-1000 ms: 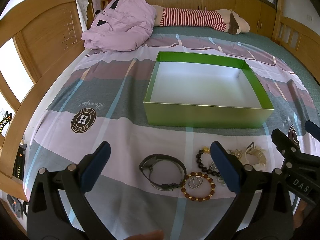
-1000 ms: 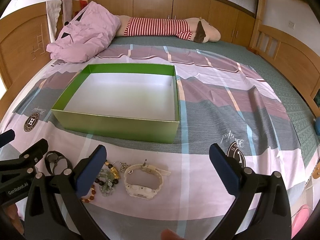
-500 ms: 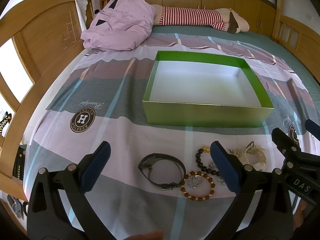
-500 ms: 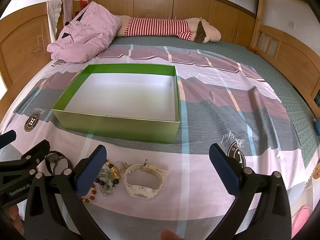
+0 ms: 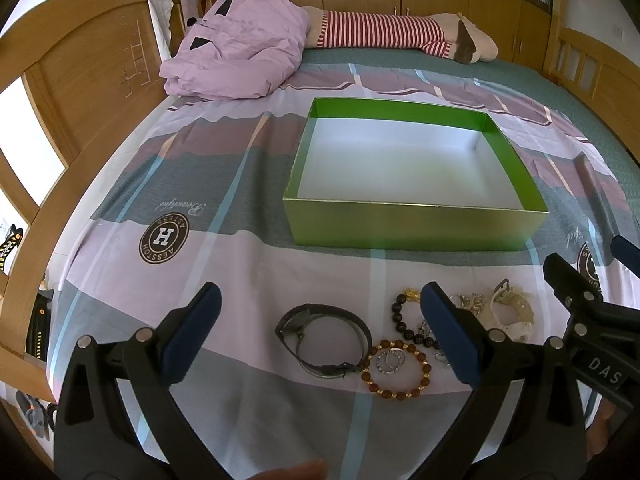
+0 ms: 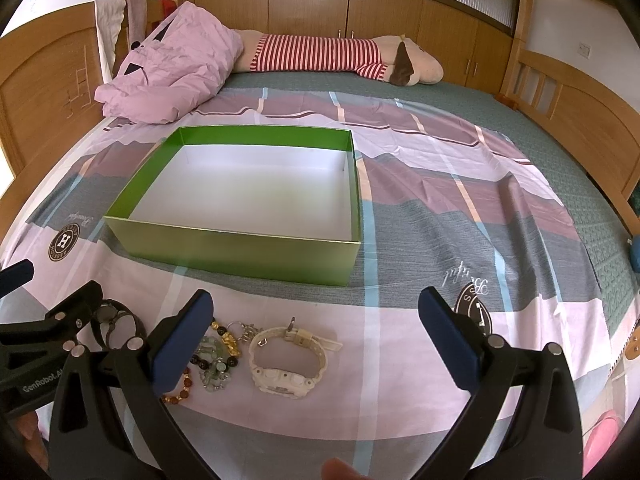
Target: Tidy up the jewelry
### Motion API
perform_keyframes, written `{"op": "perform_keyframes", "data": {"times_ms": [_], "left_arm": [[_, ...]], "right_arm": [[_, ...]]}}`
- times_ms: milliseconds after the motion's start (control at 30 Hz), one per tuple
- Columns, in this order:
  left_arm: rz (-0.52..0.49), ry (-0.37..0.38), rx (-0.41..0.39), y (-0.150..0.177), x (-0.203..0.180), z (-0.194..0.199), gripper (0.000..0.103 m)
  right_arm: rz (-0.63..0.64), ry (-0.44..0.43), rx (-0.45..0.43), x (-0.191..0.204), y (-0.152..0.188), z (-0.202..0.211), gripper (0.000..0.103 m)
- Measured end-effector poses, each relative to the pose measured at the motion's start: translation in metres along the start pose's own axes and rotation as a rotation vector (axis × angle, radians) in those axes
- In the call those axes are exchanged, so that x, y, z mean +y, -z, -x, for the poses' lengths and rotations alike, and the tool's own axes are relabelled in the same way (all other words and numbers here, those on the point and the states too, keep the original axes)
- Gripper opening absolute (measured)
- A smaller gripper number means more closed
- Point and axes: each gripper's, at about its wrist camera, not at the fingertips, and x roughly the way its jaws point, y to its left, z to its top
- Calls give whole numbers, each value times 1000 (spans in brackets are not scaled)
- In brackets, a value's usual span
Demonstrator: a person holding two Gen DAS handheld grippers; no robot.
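Note:
An empty green box [image 5: 416, 226] [image 6: 240, 248] with a white floor stands on the bed sheet. In front of it lies a cluster of jewelry: a dark watch [image 5: 324, 340] [image 6: 110, 320], a brown bead bracelet [image 5: 398, 370], a dark bead bracelet [image 5: 404, 322], small rings [image 5: 390, 360], green beads [image 6: 214, 366] and a white watch [image 6: 286, 360]. My left gripper [image 5: 320, 328] hovers open above the dark watch. My right gripper [image 6: 316, 334] is open too, above the white watch. Neither holds anything.
A crumpled pink quilt [image 5: 240, 60] and a striped plush toy [image 6: 332, 54] lie at the far end of the bed. Wooden bed frames [image 5: 80, 80] [image 6: 580, 120] rise on both sides. The patterned sheet [image 6: 460, 220] stretches to the right of the box.

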Motion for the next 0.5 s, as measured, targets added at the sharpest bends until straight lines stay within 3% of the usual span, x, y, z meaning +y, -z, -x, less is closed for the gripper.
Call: {"op": "perform_keyframes", "data": {"times_ms": [133, 233, 400, 500], "left_arm": [[-10, 7, 15, -2, 1, -3, 101], [35, 64, 76, -9, 20, -17, 101], [127, 63, 149, -17, 61, -37, 97], [125, 99, 196, -14, 65, -43, 88]], "right_arm": [[-1, 0, 0, 0, 0, 0, 102], [2, 19, 3, -2, 0, -3, 102], [-31, 14, 145, -13, 6, -31, 102], [-30, -24, 210, -13, 14, -44, 94]]}}
